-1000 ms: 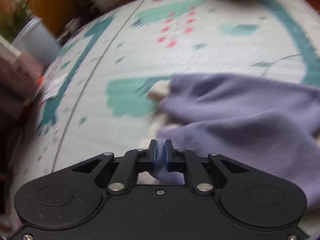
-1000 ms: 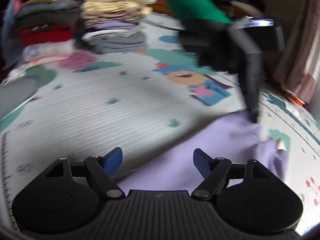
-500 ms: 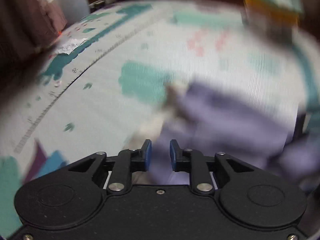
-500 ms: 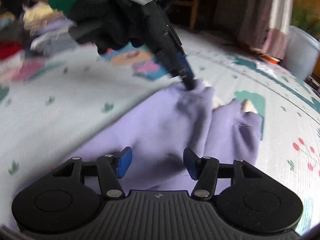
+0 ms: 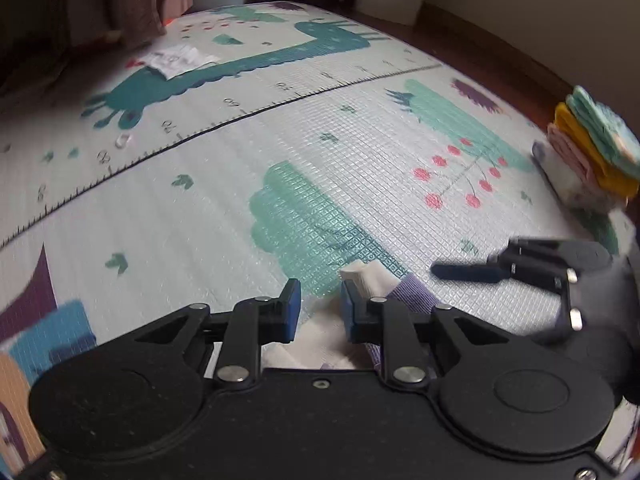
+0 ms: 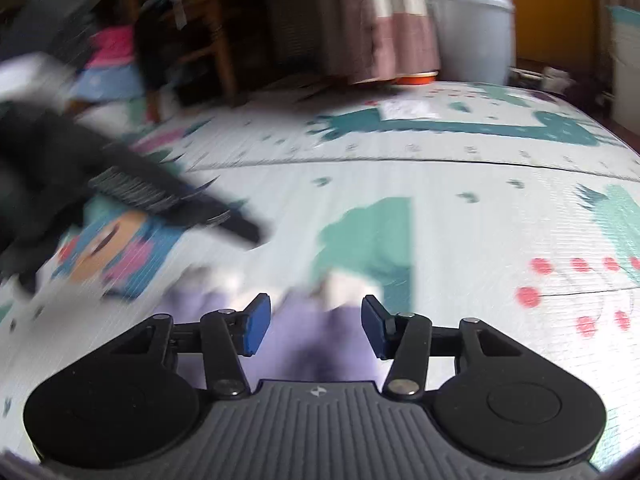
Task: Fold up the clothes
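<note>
At the left of the left wrist view the mat (image 5: pixel 168 216) lies bare, its ruler line running up to the right; low in the middle the left gripper (image 5: pixel 320 308) hangs over the near end of the garment (image 5: pixel 412 296), its jaws standing slightly apart with nothing pinched, only a pale lining showing in the gap. A white cuff (image 5: pixel 368 274) and a strip of purple rib lie just right of the right pad, touching or nearly touching it. Further right the right gripper (image 5: pixel 466 272) is a dark blur above the mat, and a stack (image 5: pixel 592 152) of folded cloth sits at the far right edge. From the right wrist view, the left gripper (image 6: pixel 240 232) smears across the left side, while in the lower middle the right gripper (image 6: pixel 316 324) has its jaws closing, purple cloth (image 6: pixel 304 332) between them but no pad pressing on it. The garment seems to run from both grippers back toward the cameras, its cuffed end pointing away. I judge the right gripper better placed, since cloth already lies between its pads, whereas the left must shift right to take the cuff.
</note>
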The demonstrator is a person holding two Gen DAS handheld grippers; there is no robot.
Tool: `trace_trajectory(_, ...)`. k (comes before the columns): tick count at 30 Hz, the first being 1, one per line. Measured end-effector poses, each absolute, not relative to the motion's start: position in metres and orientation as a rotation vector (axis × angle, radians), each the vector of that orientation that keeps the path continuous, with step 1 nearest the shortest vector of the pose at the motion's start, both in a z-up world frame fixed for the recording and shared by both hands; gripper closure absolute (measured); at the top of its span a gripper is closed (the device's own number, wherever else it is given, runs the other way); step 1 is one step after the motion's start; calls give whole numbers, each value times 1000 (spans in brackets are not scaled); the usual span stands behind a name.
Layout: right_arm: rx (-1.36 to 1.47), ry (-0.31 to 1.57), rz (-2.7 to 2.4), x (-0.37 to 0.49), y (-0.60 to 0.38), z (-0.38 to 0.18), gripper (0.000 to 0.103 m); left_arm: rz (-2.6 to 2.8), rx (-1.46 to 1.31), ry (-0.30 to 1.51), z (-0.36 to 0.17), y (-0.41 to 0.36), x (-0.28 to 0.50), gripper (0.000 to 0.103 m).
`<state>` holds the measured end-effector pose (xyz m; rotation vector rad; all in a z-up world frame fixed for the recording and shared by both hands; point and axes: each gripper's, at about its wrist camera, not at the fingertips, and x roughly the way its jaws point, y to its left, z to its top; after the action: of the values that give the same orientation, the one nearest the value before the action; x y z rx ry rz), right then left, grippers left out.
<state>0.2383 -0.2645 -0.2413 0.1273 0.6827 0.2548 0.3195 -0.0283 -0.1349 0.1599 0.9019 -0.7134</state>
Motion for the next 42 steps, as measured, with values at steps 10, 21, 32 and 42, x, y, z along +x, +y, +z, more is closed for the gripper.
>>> trace_trajectory(10,144,709,395,253,-294,-263,92,-713,106,941,-153,-28,324,83)
trace_trajectory(21,-123,398,648,146,-265,-201,94,-815,23,1033,-156,-65,347,55)
trace_trajectory(32,-3,388,586,138,-286,-195,94,-854,37,1061,-170,-69,333,101)
trace_trajectory(42,22,378,565,148,-295,-202,94,-626,3,1130,-186,-51,340,90)
